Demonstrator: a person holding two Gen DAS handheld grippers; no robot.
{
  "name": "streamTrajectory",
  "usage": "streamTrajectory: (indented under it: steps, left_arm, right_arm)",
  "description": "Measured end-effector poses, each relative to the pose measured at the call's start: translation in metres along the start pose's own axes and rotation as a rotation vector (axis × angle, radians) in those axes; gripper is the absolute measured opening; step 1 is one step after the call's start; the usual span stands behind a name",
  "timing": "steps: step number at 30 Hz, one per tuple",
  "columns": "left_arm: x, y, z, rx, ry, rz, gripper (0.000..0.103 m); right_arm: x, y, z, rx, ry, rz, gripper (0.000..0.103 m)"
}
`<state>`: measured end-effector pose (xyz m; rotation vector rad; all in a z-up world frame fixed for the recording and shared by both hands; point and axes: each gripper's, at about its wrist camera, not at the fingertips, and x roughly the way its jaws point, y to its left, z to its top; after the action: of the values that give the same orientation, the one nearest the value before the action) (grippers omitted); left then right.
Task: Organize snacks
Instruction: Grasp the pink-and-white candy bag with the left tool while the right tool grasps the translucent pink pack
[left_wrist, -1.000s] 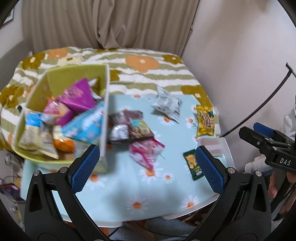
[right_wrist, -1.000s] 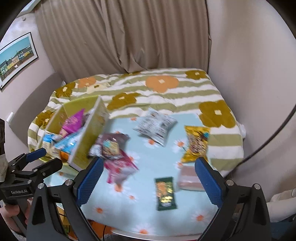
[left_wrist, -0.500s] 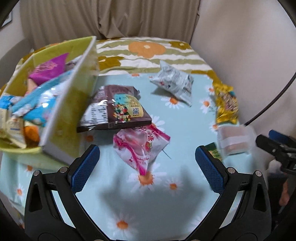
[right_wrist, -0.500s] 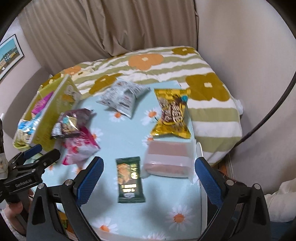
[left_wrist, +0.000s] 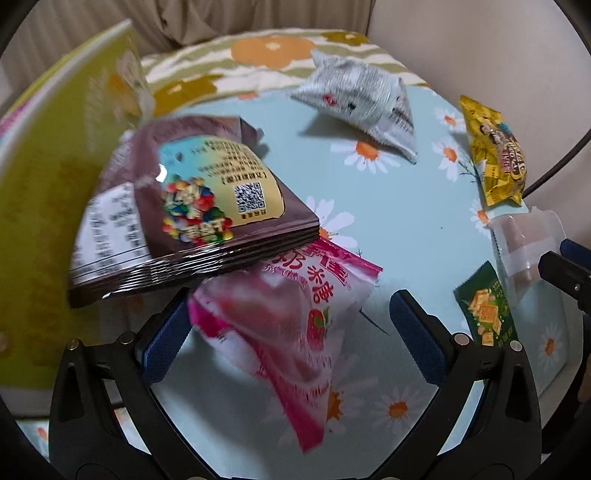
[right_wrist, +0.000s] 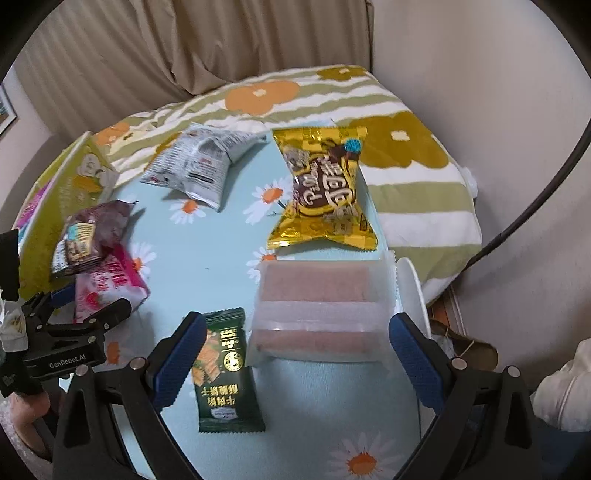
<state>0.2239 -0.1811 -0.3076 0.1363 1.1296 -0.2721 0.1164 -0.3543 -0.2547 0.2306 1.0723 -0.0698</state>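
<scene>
My left gripper (left_wrist: 291, 336) is open and low over the table, its fingers on either side of a pink strawberry packet (left_wrist: 288, 314). A brown candy packet (left_wrist: 192, 206) lies on that pink packet and leans against the green snack box (left_wrist: 44, 184). My right gripper (right_wrist: 297, 362) is open too, straddling the near end of a clear pack of pink wafers (right_wrist: 317, 306). A dark green cracker packet (right_wrist: 221, 369) lies by its left finger. Farther back lie a yellow packet (right_wrist: 325, 192) and a silver packet (right_wrist: 199, 166).
The snacks rest on a light blue daisy-print tablecloth (right_wrist: 207, 258). Behind it is a bed with a flowered, striped blanket (right_wrist: 406, 192), then curtains and a wall. The white table edge (right_wrist: 413, 288) and a black cable (right_wrist: 535, 206) are at the right.
Both grippers have moved forward and down towards the table. The left one has come up around the pink packet, the right one up to the wafer pack. Both stay open.
</scene>
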Motion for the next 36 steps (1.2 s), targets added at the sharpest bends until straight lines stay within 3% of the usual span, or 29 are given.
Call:
streamTrajectory:
  steps: [4,20,33,36]
  left_arm:
    - [0.011,0.001,0.003,0.003,0.029,-0.022,0.100]
    - [0.002,-0.003,0.003,0.051,0.025,-0.062,0.061]
    - [-0.011,-0.022,-0.020,0.062,0.047,-0.118,0.057]
    - [-0.015,-0.025,-0.024,0.064,0.050,-0.126,0.054]
  right_arm:
    - [0.009,-0.002,0.002,0.024,0.019,-0.016,0.098]
    - [0.029,-0.001,0.004,0.013,0.032,-0.079,0.098]
    - [0.041,0.007,0.005,-0.088,0.029,-0.098,0.098]
    - [0.040,0.008,0.003,-0.100,0.024,-0.101,0.093]
